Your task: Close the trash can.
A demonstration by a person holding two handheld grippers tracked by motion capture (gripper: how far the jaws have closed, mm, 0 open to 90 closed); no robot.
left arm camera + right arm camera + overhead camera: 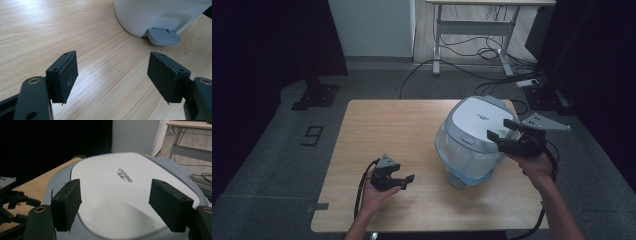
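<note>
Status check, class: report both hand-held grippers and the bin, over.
Left hand-held gripper open, empty, over bare table. Right hand-held gripper open, over the bin lid, gripping nothing. Nothing in the way.

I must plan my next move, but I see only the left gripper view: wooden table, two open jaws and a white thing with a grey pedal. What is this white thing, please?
Observer: It is a pedal bin with a grey and white lid, standing on the table's right half.
Operator: Is the lid open?
Observer: No, it lies closed, in the high view and the right gripper view.
Operator: Where is the right gripper?
Observer: The right gripper is at the bin's right side, jaws open over the lid's edge, nothing between them.
Operator: Is a bag inside?
Observer: Yes, a clear liner hangs out around the body.
</note>
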